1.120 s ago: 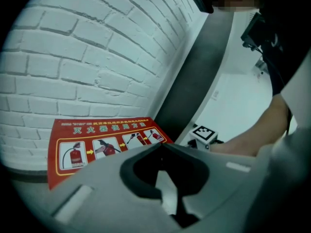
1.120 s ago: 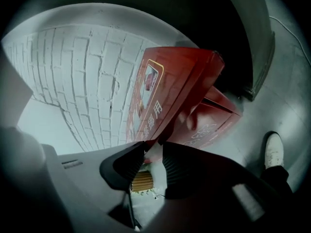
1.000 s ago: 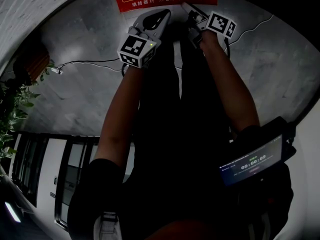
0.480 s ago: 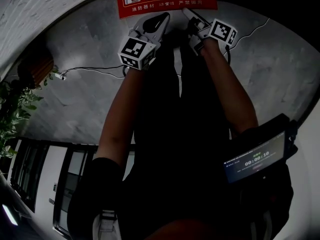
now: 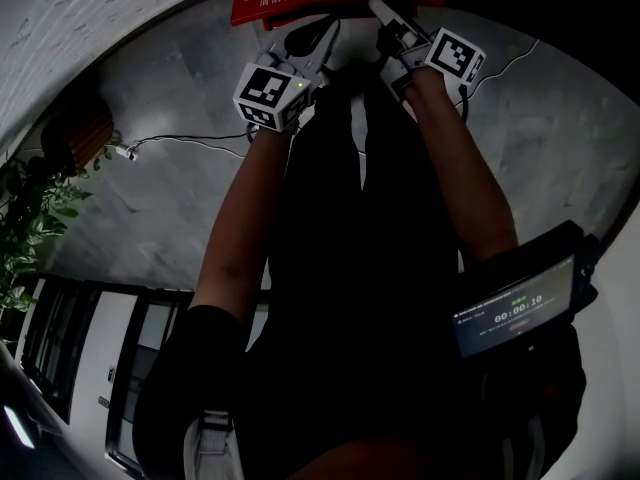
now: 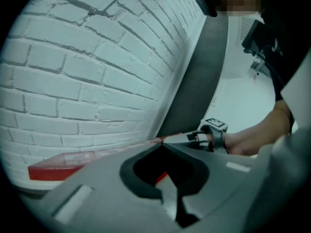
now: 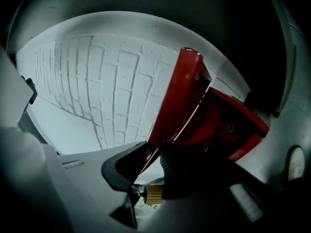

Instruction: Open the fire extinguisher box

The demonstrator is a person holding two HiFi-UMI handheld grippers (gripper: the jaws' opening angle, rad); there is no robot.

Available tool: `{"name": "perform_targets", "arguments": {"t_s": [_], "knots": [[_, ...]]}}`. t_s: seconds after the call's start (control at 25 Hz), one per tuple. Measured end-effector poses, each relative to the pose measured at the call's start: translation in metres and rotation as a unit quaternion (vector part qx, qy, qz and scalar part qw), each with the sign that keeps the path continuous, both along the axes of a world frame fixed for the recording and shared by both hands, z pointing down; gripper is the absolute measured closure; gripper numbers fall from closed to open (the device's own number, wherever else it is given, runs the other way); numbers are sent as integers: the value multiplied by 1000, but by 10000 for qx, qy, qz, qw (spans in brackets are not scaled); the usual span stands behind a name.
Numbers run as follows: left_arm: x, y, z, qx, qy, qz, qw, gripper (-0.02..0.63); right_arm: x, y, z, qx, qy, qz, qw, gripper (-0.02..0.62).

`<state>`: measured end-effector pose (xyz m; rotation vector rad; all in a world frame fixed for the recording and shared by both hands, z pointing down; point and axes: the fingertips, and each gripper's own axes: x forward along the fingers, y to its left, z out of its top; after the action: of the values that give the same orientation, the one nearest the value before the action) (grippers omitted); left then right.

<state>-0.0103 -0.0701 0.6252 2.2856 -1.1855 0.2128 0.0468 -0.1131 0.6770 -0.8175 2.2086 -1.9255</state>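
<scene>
Pinching red lid [image 7: 182, 91] in right gripper [image 7: 153, 152] jaws, box [image 7: 231, 130] ajar

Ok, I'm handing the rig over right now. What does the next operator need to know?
Right gripper: shut on the front edge of the red lid.
Left gripper: jaws together, tips at that same lid edge, no visible grasp.
Fire extinguisher box: by the brick wall, lid raised partway.
Done: lid lifted, gap open.
Left: swing it fully open, then release.
</scene>
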Motion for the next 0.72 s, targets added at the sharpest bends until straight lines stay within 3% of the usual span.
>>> {"name": "perform_targets", "arguments": {"t_s": [0.12, 0.72], "knots": [[-7, -7, -8, 93, 7, -58, 9999, 604, -4, -16, -17, 382, -150, 55, 9991, 509], [-22, -45, -28, 376, 23, -229, 9990, 604, -18, -102, -56, 1016, -340, 346, 9936, 545]]}}
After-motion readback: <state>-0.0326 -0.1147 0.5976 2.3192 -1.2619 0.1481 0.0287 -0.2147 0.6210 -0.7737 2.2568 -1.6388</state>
